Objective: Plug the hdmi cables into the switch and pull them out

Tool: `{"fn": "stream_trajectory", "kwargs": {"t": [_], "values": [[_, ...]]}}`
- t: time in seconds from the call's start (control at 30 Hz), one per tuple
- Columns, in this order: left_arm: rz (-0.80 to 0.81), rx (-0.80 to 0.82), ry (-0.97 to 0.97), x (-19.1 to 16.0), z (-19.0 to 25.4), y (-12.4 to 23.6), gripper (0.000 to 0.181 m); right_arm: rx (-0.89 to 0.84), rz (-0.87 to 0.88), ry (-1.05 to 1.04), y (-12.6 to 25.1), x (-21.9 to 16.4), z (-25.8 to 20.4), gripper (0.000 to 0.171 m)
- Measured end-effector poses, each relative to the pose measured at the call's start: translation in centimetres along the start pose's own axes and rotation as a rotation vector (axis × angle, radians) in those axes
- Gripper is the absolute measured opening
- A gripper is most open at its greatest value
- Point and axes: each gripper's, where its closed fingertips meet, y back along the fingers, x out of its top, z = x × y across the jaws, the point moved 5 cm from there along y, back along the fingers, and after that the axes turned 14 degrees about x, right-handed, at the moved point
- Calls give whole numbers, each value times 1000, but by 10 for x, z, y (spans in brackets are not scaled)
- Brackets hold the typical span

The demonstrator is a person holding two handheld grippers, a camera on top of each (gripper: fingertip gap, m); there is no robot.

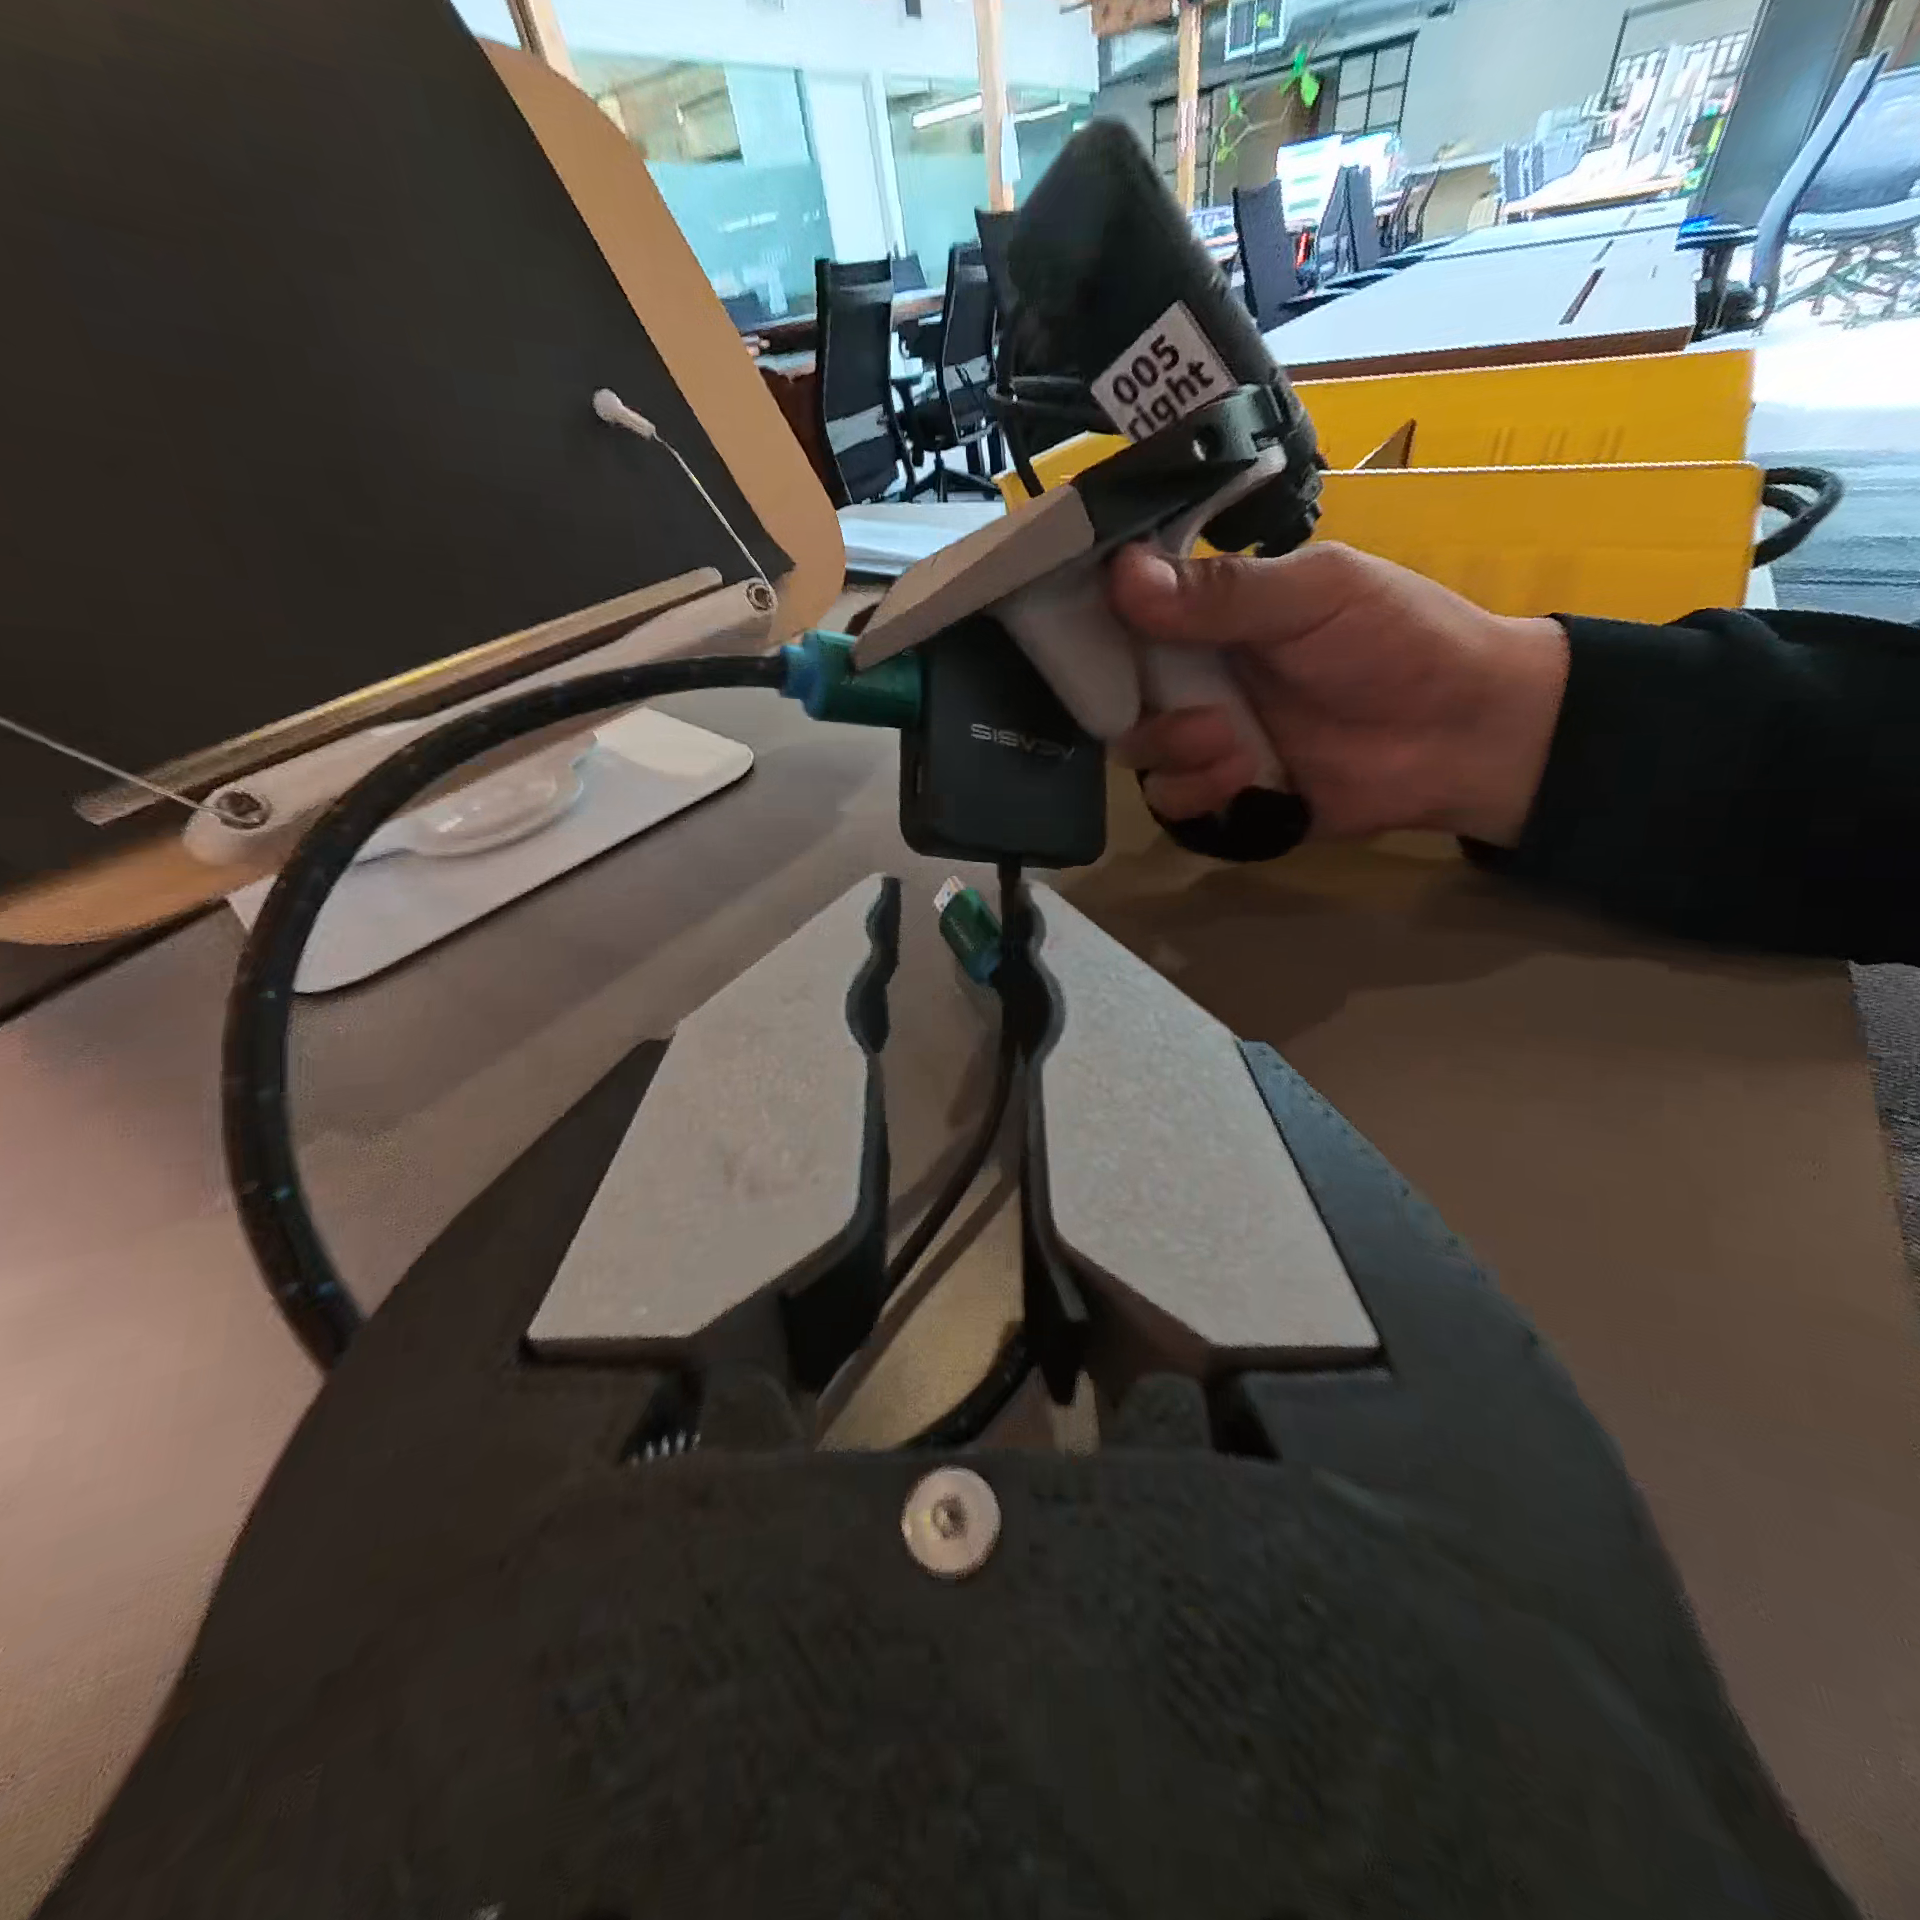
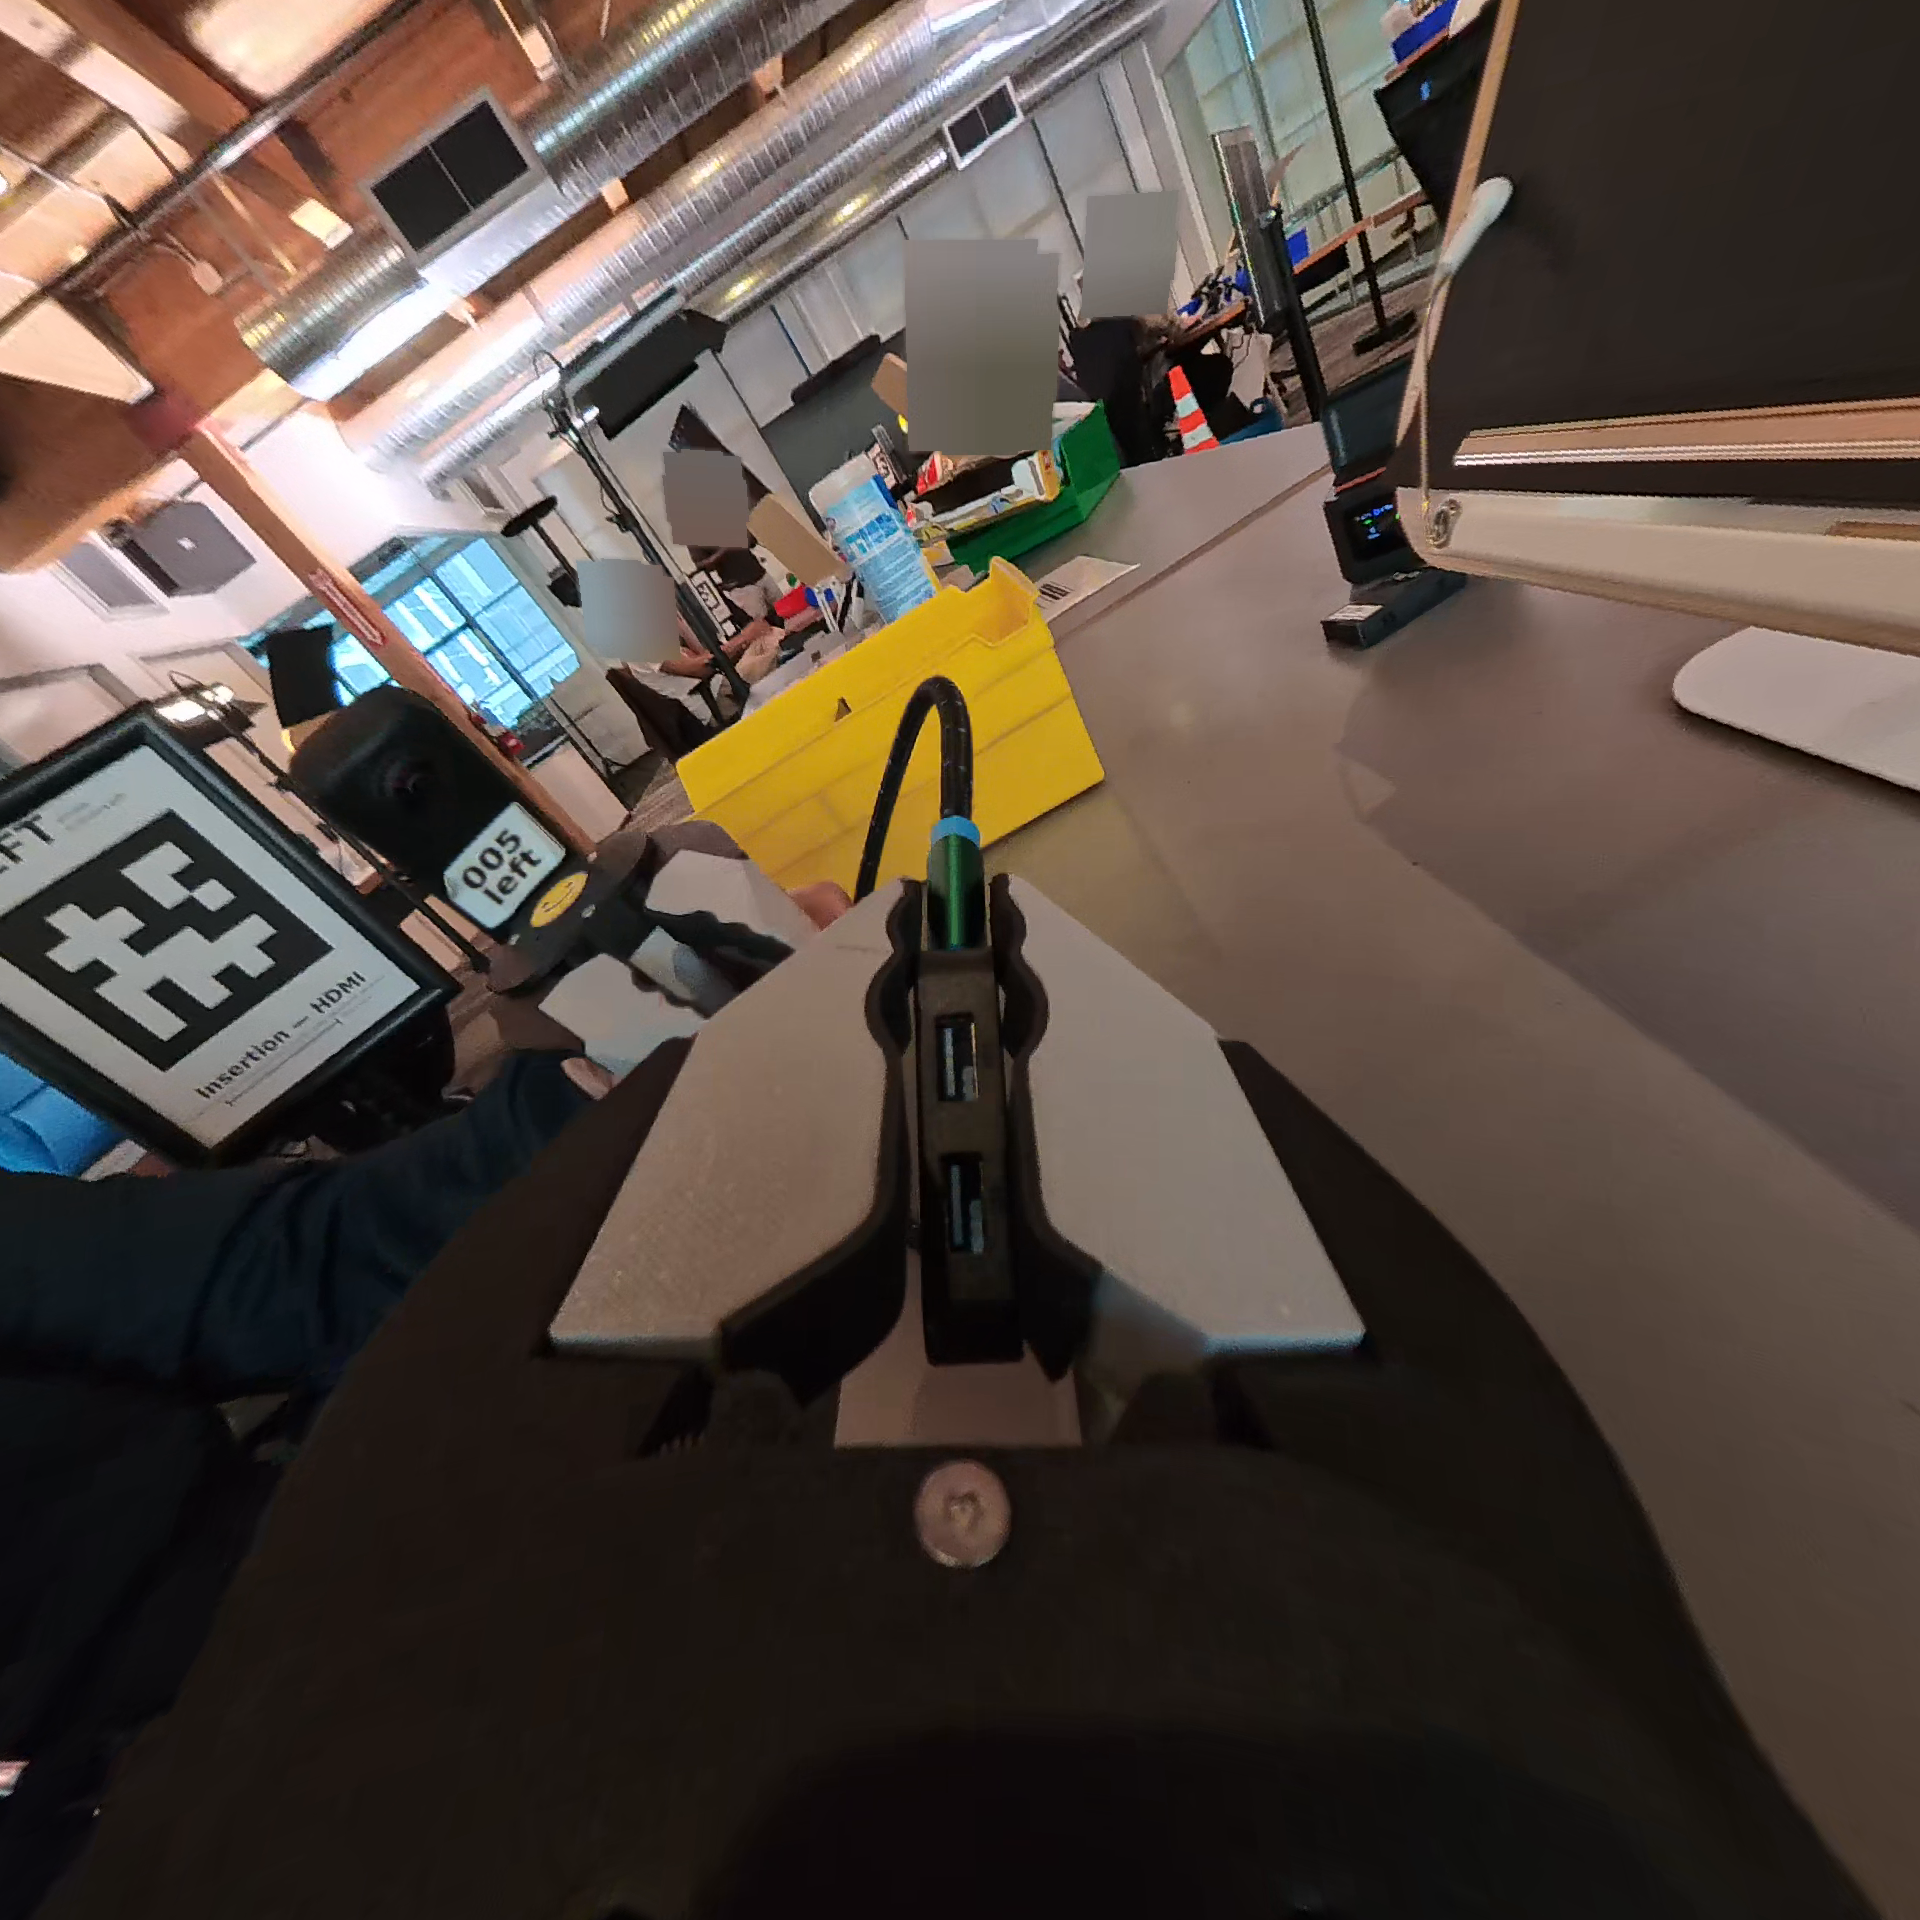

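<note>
Grey tabletop (image 1: 1455, 1039) runs under both of your tools, with a yellow bin (image 2: 883, 727) at 12 o'clock in the right wrist view.

Your right gripper (image 2: 951, 935) is clamped on the dark switch (image 2: 961, 1174), whose long axis runs along the fingers. A green-shelled plug (image 1: 847, 686) with its thick braided cable (image 1: 281, 1039) sits in the switch's far end.

Your left gripper (image 1: 956, 977) is narrowed around the switch's thin lead (image 1: 977, 1122); whether it truly pinches it I cannot tell. A small loose green plug (image 1: 966, 935) lies at the fingertips, tilted toward 11 o'clock. The seated plug lies at 11 o'clock from your left fingers, so the left is likely the puller.

The switch carries a brand mark, each gripper a white sticker, and a framed marker card (image 2: 177, 935) stands at 9 o'clock.
</note>
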Motion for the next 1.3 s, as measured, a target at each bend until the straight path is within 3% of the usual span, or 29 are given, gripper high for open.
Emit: {"fn": "stream_trajectory", "kwargs": {"t": [0.17, 0.27, 0.37, 0.57, 0.87, 1.1, 1.3], "values": [[-73, 18, 56, -2, 8, -16, 44, 39, -7, 15, -6, -1, -5, 10], [-121, 0, 96, -4, 13, -25, 49, 95, -41, 61, -14, -3, -15, 10], [-141, -27, 77, -6, 17, -30, 32, 138, -79, 109, -22, -5, -25, 10], [-109, -108, 187, -2, 16, -26, 23, 221, -62, 86, -24, -5, -32, 11], [-90, -141, 210, 0, 16, -24, 21, 296, -56, 22, -28, -10, -33, 11], [-227, -131, 107, -10, 11, -20, 21, 159, -267, 145, -26, -21, -29, 11], [-233, -135, 60, -10, 13, -18, 21, 154, -317, 147, -22, -24, -31, 12]]}}
